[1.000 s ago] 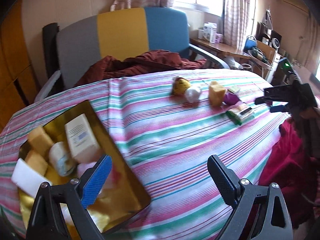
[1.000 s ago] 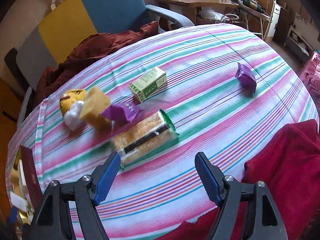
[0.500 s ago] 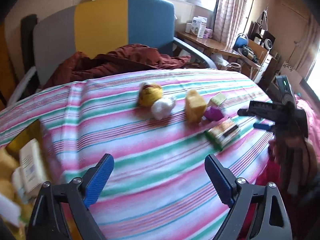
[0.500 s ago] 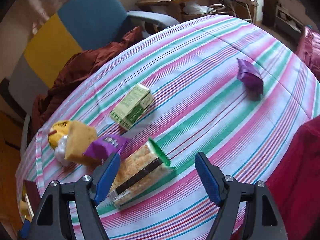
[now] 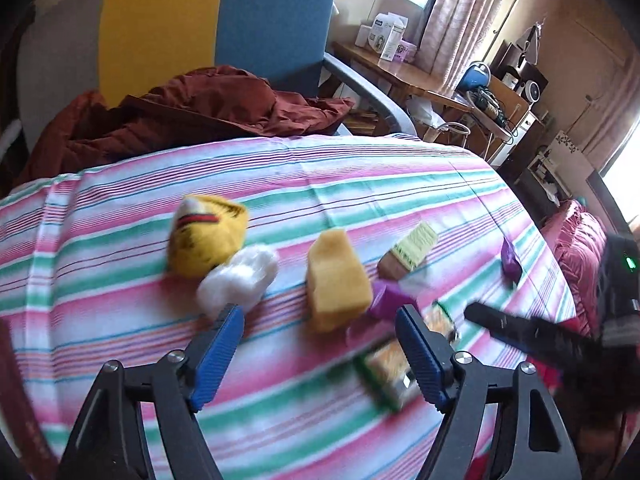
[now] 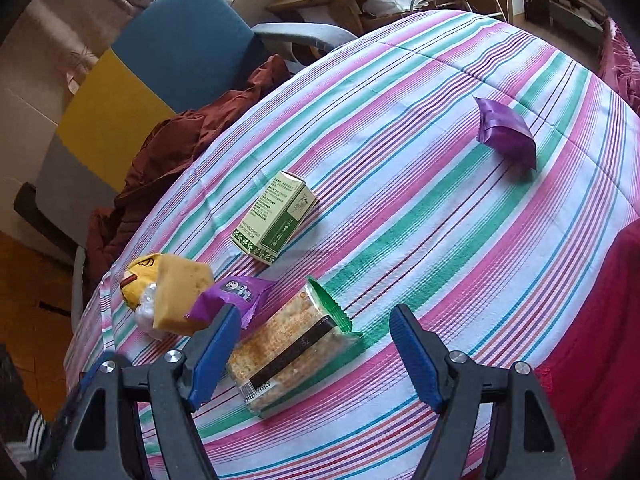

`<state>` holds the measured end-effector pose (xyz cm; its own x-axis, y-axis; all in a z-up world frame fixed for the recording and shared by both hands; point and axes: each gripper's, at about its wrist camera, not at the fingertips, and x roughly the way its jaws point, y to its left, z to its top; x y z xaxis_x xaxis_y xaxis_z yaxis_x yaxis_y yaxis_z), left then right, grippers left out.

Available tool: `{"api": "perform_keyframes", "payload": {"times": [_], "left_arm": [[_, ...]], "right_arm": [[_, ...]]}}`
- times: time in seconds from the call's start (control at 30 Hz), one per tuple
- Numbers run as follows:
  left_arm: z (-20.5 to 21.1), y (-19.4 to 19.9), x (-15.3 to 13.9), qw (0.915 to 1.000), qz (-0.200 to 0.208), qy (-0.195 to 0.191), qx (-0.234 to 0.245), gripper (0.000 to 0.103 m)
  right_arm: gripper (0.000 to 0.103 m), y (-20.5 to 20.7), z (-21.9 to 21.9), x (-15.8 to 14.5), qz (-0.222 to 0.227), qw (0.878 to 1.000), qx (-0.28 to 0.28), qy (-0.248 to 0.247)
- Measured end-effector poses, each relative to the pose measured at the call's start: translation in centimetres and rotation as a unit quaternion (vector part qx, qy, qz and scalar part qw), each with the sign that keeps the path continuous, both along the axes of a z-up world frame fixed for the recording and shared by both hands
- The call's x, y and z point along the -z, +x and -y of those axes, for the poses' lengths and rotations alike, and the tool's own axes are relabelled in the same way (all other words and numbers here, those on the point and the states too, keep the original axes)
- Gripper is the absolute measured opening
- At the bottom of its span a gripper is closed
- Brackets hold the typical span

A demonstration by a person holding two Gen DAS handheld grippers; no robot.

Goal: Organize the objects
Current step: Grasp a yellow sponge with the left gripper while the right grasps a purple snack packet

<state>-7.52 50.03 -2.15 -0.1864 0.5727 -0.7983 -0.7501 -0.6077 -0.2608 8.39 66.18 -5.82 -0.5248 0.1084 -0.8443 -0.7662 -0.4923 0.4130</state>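
Left gripper (image 5: 320,334) empty, blue jaws just narrowing, now over the yellow sponge block (image 5: 337,280) instead of the gold tin it hovered above a second ago (so a fresh pick, I'd say). Right gripper (image 6: 312,344) open, straddling the clear-wrapped cracker pack (image 6: 288,354). Striped tablecloth (image 6: 420,184) beyond lies open; the red blanket (image 6: 592,340) bounds the near edge.
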Motion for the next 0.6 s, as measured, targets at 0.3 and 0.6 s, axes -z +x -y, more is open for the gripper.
{"api": "perform_keyframes", "payload": {"times": [0.3, 0.6], "left_arm": [[-4.8, -2.4, 4.4, 0.9980, 0.054, -0.031, 0.015, 0.038], [1.9, -0.2, 2.5, 0.9988, 0.043, 0.008, 0.022, 0.035]], "right_arm": [[0.078, -0.3, -0.1, 0.1, 0.008, 1.000, -0.003, 0.005], [0.078, -1.4, 1.0, -0.3, 0.008, 0.999, -0.039, 0.027]]}}
